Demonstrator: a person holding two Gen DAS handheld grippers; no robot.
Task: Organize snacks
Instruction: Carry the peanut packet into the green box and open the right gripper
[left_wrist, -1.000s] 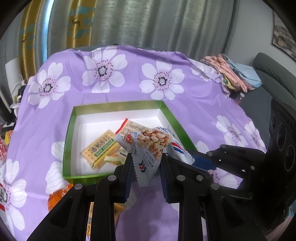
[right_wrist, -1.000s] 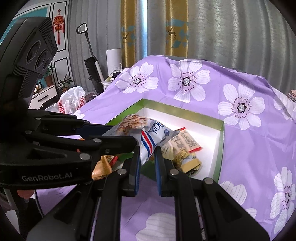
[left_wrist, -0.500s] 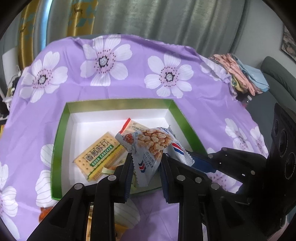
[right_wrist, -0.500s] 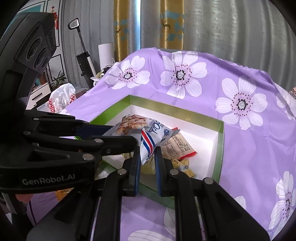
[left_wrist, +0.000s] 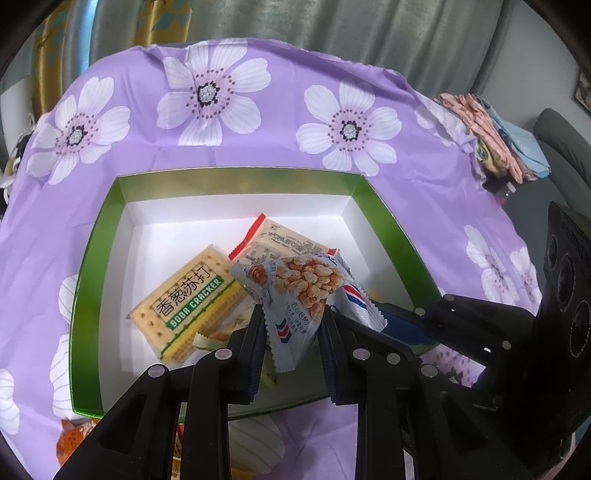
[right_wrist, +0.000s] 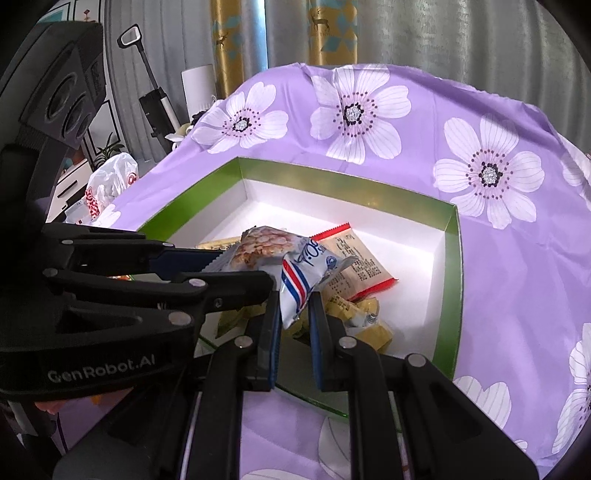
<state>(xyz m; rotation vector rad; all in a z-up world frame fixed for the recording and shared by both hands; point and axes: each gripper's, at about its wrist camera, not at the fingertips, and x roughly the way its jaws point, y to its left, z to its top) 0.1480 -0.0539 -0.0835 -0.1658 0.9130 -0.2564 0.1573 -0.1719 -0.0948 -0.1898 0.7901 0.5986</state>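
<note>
My left gripper (left_wrist: 293, 317) is shut on a grey-blue peanut packet (left_wrist: 295, 291), held above the near part of a green box with a white inside (left_wrist: 236, 177). Beside it, my right gripper (right_wrist: 293, 306) is shut on a white packet with red and blue stripes (right_wrist: 299, 273); the two packets touch. In the right wrist view the left gripper (right_wrist: 243, 267) comes in from the left with the peanut packet (right_wrist: 258, 247). In the box (right_wrist: 452, 277) lie a soda cracker packet (left_wrist: 188, 299), a red-edged beige packet (left_wrist: 280, 240) and small yellow-wrapped sweets (right_wrist: 369, 321).
A purple cloth with white flowers (left_wrist: 332, 129) covers the table. Orange packets (left_wrist: 74, 435) lie outside the box at its near left corner. Folded cloths (left_wrist: 495, 136) sit at the table's far right edge. A plastic bag (right_wrist: 110, 184) and an upright vacuum (right_wrist: 155, 103) stand beyond the left edge.
Both grippers have moved forward and down together, each keeping its packet. The box now looks larger and lies right under the packets.
</note>
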